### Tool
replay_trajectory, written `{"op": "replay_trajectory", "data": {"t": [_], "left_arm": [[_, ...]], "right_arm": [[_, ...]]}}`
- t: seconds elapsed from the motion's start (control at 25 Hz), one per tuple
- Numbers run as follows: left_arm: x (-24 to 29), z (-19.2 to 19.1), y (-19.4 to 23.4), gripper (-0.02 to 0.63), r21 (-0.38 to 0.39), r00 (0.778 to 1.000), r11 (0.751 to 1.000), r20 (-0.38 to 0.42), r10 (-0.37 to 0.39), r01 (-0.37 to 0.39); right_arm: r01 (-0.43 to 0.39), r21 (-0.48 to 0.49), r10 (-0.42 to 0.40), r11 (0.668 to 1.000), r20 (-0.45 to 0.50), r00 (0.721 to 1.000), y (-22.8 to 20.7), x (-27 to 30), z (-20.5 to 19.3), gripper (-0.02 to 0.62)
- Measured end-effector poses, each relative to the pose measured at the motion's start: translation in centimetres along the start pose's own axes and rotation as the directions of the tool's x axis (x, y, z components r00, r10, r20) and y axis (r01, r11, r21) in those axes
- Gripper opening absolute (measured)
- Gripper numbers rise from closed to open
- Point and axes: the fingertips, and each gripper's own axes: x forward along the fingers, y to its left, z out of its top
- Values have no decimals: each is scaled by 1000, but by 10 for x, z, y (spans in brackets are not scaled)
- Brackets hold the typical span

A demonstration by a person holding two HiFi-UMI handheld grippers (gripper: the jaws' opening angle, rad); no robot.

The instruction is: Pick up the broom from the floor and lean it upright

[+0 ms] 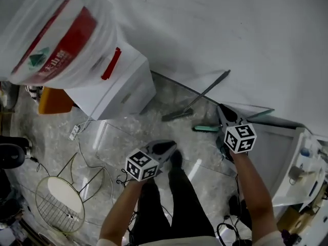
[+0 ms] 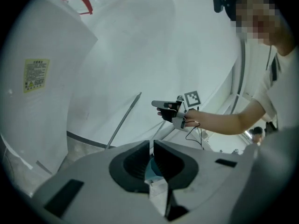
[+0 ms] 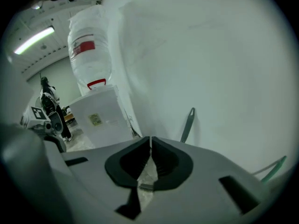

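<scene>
The left claw (image 2: 151, 146) is pressed together with nothing pinched in it, and the right claw (image 3: 150, 140) is likewise closed tip to tip and empty. Both are held up off the floor (image 1: 154, 127) on the near side of the broom (image 1: 205, 92), the right one nearer to it than the left.

The broom stands with its head on the floor and its handle slanting up against the white wall (image 1: 230, 29). One teal bar (image 1: 206, 128) lies on the floor just in front of the broom's head, between it and the claws.

Left of the broom, well apart from it, one white box (image 1: 123, 83) stands against the same wall, with one plastic-wrapped bottle (image 1: 56, 40) bearing a red label on top of it. One orange box (image 1: 54, 100) sits on the far side of that white box from the broom. One power strip (image 1: 75, 132) and some thin cables lie on the floor left of the broom, and one round wire seat (image 1: 59, 199) stands further out still. One white cabinet (image 1: 277, 158) stands right of the broom, beyond the right claw
</scene>
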Motion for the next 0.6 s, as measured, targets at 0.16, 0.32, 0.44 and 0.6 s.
{"op": "replay_trajectory", "data": {"t": [0.16,0.32,0.44,0.6], "left_arm": [[-23,9,-27,28,83,999,996,-11,-40,41],[-72,22,-83,28,154,996,985,-45,-70,77],[-117,34,-123,28,206,995,974,-55,-82,92],[-168,50,-157,28,273,994,956,-66,-92,107]], "right_arm": [[-12,-10,13,1000,32,999,48,-41,2,2],[-17,8,17,1000,38,999,106,-104,13,2],[-18,27,16,999,61,998,151,-153,31,1],[-13,4,12,1000,116,993,205,-203,66,2]]}}
